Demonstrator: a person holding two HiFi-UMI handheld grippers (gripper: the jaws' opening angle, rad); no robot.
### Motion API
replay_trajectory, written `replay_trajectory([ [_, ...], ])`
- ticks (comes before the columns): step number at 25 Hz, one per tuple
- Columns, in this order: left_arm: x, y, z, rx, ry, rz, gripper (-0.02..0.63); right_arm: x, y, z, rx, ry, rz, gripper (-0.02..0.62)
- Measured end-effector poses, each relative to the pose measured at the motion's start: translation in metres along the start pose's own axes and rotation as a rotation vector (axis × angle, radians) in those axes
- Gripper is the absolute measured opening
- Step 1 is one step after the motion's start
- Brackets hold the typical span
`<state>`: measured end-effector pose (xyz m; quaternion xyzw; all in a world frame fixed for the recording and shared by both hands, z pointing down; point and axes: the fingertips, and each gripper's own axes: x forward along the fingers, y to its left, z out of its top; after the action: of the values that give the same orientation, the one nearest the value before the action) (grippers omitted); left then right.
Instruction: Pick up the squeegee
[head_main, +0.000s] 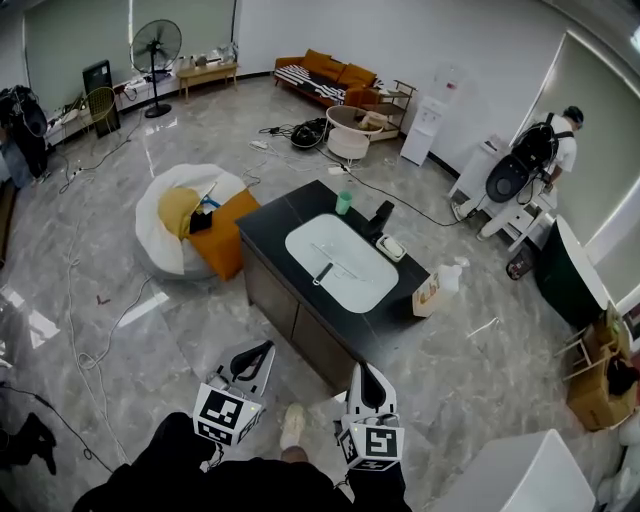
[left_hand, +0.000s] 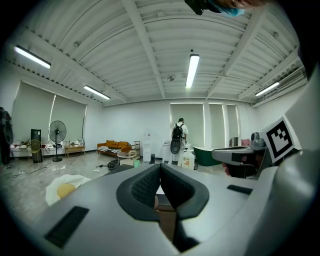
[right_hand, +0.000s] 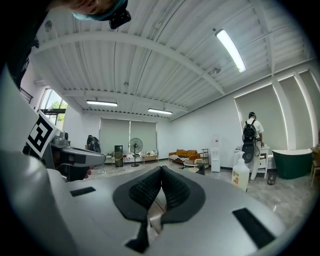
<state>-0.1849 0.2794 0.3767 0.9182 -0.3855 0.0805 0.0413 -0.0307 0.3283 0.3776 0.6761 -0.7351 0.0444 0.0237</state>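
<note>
The squeegee (head_main: 324, 268), with a dark handle and a thin blade, lies in the white sink (head_main: 340, 262) set in the dark counter (head_main: 290, 215). Both grippers are in front of the counter's near side, well short of the sink, and nothing is in them. My left gripper (head_main: 263, 349) is shut, its tips meeting in the left gripper view (left_hand: 160, 167). My right gripper (head_main: 366, 372) is shut too, its pads together in the right gripper view (right_hand: 161, 170). The squeegee does not show in either gripper view.
On the counter stand a green cup (head_main: 344, 203), a black faucet (head_main: 381, 215), a soap dish (head_main: 390, 247), a spray bottle (head_main: 449, 277) and a small box (head_main: 428, 296). A white and orange beanbag (head_main: 190, 230) sits left of it. A person (head_main: 545, 150) stands far right. Cables cross the floor.
</note>
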Motion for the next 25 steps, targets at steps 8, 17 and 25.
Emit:
replay_trajectory([
  [8, 0.081, 0.015, 0.009, -0.016, 0.023, 0.032, 0.023, 0.073, -0.050, 0.001, 0.011, 0.023, 0.044, 0.017],
  [17, 0.149, 0.031, 0.021, -0.020, 0.038, 0.060, 0.023, 0.132, -0.090, 0.001, 0.026, 0.039, 0.078, 0.017],
  [25, 0.206, 0.037, 0.023, -0.010, 0.047, 0.064, 0.023, 0.178, -0.126, -0.001, 0.027, 0.038, 0.103, 0.017],
])
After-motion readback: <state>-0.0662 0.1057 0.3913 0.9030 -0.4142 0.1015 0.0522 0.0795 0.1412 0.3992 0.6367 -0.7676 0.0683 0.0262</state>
